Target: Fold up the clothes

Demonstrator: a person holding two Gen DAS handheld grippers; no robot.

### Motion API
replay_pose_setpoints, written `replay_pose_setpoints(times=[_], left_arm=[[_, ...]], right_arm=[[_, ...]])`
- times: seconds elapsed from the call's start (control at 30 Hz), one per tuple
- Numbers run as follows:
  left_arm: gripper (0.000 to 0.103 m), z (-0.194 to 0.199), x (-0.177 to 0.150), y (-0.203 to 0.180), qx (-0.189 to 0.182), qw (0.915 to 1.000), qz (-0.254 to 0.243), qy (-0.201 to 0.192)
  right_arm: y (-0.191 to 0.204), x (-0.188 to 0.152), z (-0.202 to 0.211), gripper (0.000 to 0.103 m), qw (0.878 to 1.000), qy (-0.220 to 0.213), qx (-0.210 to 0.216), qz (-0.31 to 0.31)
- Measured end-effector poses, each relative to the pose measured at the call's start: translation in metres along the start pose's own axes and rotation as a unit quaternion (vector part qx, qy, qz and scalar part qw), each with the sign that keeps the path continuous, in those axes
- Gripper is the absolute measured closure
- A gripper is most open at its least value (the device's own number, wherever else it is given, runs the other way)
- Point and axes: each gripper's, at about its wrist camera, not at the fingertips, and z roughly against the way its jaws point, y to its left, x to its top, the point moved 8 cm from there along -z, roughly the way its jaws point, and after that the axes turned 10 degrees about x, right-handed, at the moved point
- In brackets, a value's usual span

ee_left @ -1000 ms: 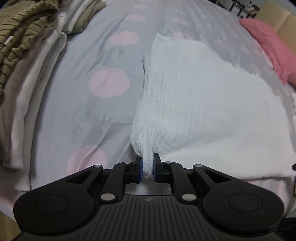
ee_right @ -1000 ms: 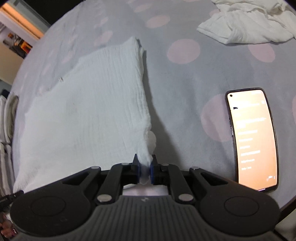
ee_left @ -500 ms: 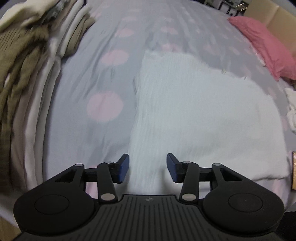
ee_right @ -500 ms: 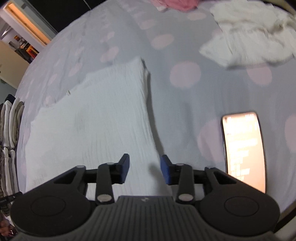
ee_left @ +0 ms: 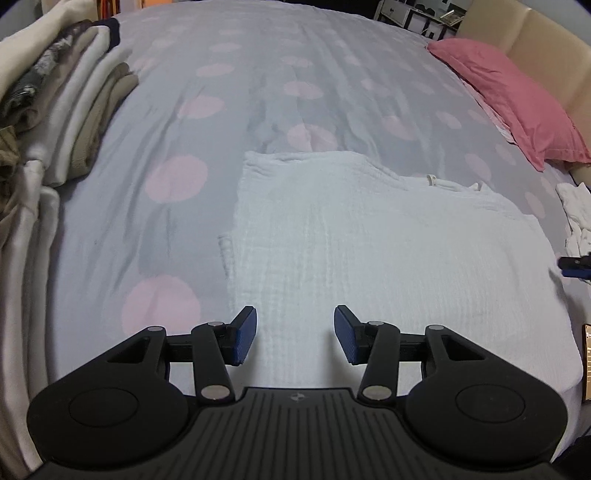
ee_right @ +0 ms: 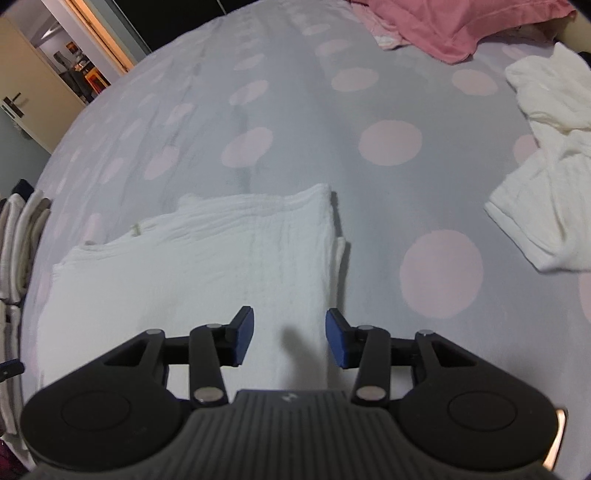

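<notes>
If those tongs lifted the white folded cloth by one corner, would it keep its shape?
Probably not. The white folded cloth looks thin, crinkled and soft, so it would likely droop and unfold. Its layers lie loose, with an edge peeking out, so pushing may bunch them.

The right gripper (ee_right: 290,338) hangs over the near right corner of the folded white cloth (ee_right: 192,266), jaws just opened wider, nothing between them. The cloth lies flat on the dotted bedspread (ee_right: 314,122). Crumpled white clothes (ee_right: 546,177) sit toward the bed's right edge, a pink pillow (ee_right: 454,22) at the far edge.
</notes>
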Motion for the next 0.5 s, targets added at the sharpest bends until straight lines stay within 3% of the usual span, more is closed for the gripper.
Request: replay_pose_setpoints(times=[0.27, 0.37, 0.4, 0.43, 0.47, 0.5], left_arm=[[0.059, -0.02, 0.002, 0.002, 0.014, 0.9998, 0.008, 0.011], [0.059, -0.022, 0.001, 0.001, 0.014, 0.9998, 0.011, 0.013], [0.059, -0.021, 0.001, 0.001, 0.013, 0.9998, 0.012, 0.013], [0.059, -0.02, 0.001, 0.001, 0.011, 0.9998, 0.014, 0.011], [0.059, -0.017, 0.002, 0.002, 0.009, 0.9998, 0.018, 0.007], [0.059, -0.014, 0.003, 0.002, 0.007, 0.9998, 0.021, 0.002]], right_arm=[[-0.031, 0.004, -0.042, 0.054, 0.999, 0.006, 0.005, -0.039], [-0.026, 0.0, -0.043, 0.059, 1.0, 0.004, -0.007, -0.016], [-0.022, 0.0, -0.044, 0.069, 1.0, 0.004, -0.011, -0.008], [-0.019, 0.001, -0.044, 0.088, 1.0, 0.003, -0.011, -0.005], [-0.015, 0.001, -0.044, 0.096, 1.0, 0.0, -0.007, -0.01], [-0.011, 0.001, -0.044, 0.095, 1.0, -0.002, -0.003, -0.015]])
